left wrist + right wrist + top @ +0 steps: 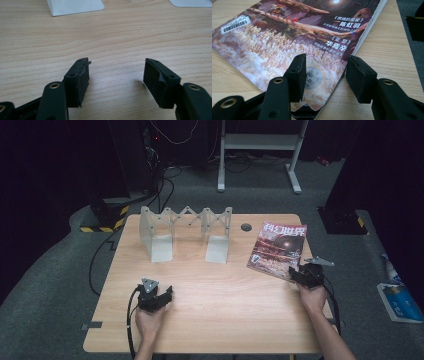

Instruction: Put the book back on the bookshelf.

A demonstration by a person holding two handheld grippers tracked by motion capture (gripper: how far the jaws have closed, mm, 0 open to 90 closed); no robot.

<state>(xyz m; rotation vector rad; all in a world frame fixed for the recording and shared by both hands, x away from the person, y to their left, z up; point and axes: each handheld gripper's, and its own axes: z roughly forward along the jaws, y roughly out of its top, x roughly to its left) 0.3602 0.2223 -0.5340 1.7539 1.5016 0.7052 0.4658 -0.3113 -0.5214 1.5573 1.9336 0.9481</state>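
A magazine (278, 247) with a dark red cover lies flat at the right side of the wooden table (215, 320). My right gripper (299, 273) sits at its near right corner. In the right gripper view the right gripper (327, 67) is open, its jaws on either side of the magazine (287, 37) corner, which lies over the gap. My left gripper (158, 292) rests at the front left of the table. In the left gripper view the left gripper (116, 72) is open over bare wood with nothing between its jaws.
A white folding rack (185, 232) with two upright plates stands at the back of the table; its base plates (75, 6) lie beyond the left gripper. A round cable hole (246, 226) is beside the magazine. A blue-and-white item (400, 300) lies on the floor at the right.
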